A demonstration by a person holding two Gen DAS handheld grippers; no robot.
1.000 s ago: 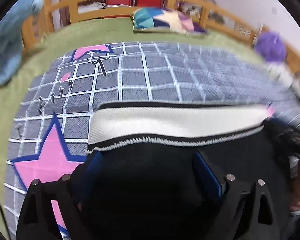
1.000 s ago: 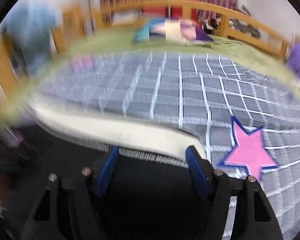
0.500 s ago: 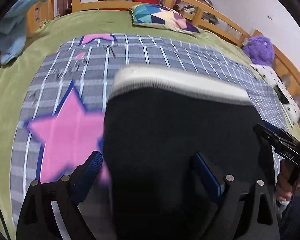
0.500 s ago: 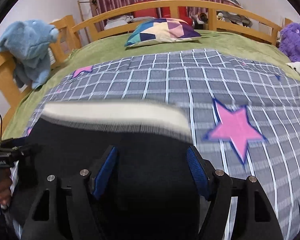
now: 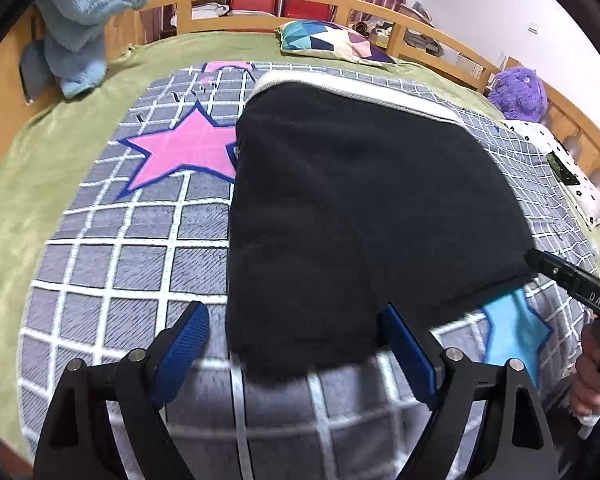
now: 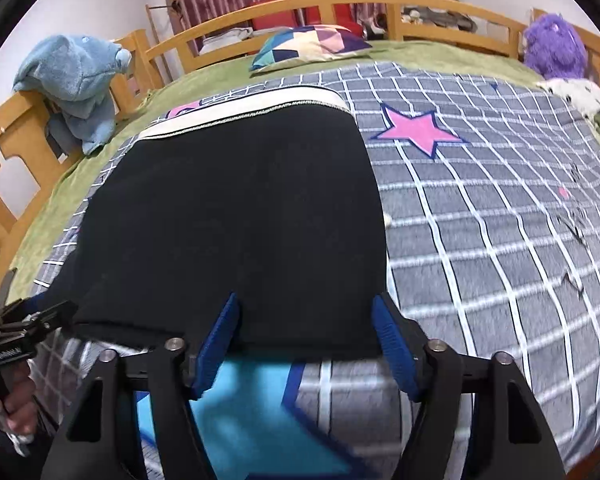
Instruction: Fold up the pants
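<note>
Because the black pants (image 5: 360,220) lie folded flat on the bed's grey checked blanket (image 5: 132,256), their cream ribbed waistband (image 6: 260,108) at the far edge, neither tool grips them. The left hand-held gripper (image 5: 296,348) and right hand-held gripper (image 6: 306,344) hang spread, jaws just narrowing, blue pads straddling the soft, matte near hem without pinching.

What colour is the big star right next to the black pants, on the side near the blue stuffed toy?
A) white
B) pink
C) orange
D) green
B: in the left wrist view a pink star with a dark blue outline lies on the grey checked blanket, its point touching the edge of the black pants.
</note>
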